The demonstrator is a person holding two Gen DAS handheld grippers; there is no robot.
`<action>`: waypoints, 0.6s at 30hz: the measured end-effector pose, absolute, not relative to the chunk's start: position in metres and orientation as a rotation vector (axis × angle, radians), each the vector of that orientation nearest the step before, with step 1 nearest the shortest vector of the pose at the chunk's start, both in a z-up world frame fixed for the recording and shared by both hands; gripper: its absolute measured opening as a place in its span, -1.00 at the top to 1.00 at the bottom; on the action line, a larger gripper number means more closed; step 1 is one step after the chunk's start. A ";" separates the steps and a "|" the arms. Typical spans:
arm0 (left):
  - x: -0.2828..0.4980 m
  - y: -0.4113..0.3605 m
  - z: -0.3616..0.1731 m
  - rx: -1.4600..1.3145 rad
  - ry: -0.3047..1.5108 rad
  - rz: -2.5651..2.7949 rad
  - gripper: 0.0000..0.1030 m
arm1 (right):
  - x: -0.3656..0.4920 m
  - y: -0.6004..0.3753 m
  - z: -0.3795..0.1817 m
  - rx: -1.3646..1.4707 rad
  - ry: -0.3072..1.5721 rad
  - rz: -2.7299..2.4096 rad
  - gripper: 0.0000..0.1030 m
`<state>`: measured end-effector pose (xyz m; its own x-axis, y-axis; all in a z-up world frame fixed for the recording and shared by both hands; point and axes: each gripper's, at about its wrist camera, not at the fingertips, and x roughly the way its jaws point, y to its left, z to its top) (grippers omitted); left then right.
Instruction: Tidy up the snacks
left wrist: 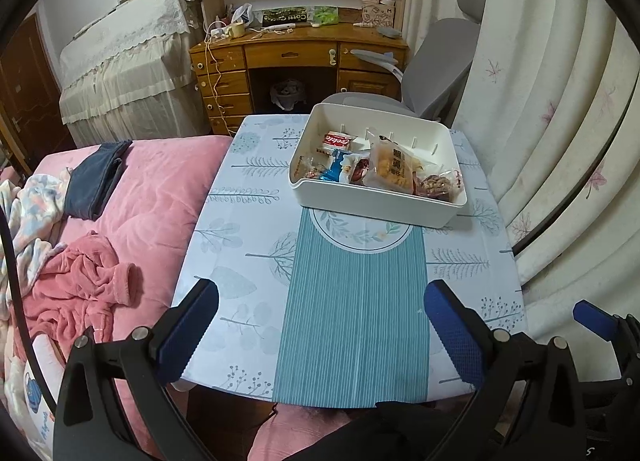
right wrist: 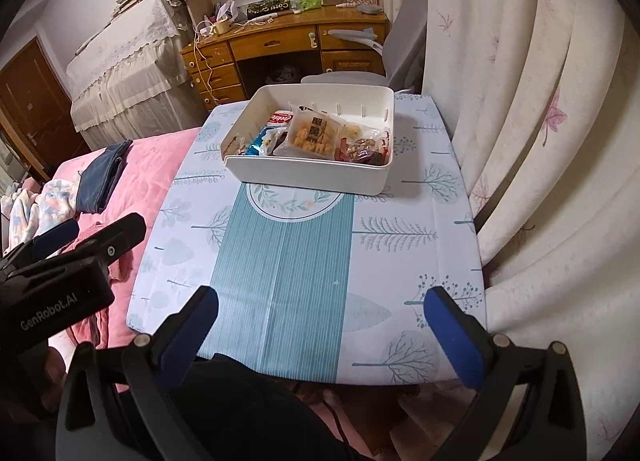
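Note:
A white plastic box (left wrist: 372,207) stands at the far end of the small table (left wrist: 240,245), also in the right wrist view (right wrist: 312,177). It holds several wrapped snacks: a clear bag of yellow crackers (left wrist: 394,169) (right wrist: 314,133), a red packet (left wrist: 336,139), a blue-and-white packet (left wrist: 340,169) and a dark red one (left wrist: 438,183). My left gripper (left wrist: 320,325) is open and empty over the table's near edge. My right gripper (right wrist: 320,325) is open and empty beside it, to the right. Both are well short of the box.
The table wears a pale tree-print cloth with a teal striped runner (right wrist: 280,281). A bed with pink bedding and loose clothes (left wrist: 100,261) lies to the left, curtains (right wrist: 540,141) close on the right. A grey chair (left wrist: 440,65) and wooden desk (left wrist: 296,57) stand behind.

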<state>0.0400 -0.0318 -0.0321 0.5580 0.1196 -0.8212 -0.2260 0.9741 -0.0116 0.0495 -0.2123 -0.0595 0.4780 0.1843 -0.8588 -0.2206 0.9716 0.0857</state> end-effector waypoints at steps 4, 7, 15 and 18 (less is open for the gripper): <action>0.040 -0.033 -0.032 -0.123 0.956 0.207 -0.98 | 0.050 -0.211 -0.060 -0.035 1.047 0.247 -1.00; 0.040 -0.033 -0.033 -0.122 0.956 0.208 -0.98 | 0.050 -0.210 -0.061 -0.036 1.049 0.249 -1.00; 0.040 -0.033 -0.033 -0.121 0.957 0.205 -0.98 | 0.052 -0.208 -0.063 -0.036 1.056 0.255 -1.00; 0.040 -0.032 -0.034 -0.121 0.959 0.204 -0.98 | 0.052 -0.208 -0.063 -0.035 1.058 0.255 -1.00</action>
<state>0.0397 -0.0322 -0.0338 0.5573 0.1187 -0.8218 -0.2256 0.9741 -0.0123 0.0517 -0.2084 -0.0629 0.4639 0.1906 -0.8651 -0.2239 0.9701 0.0936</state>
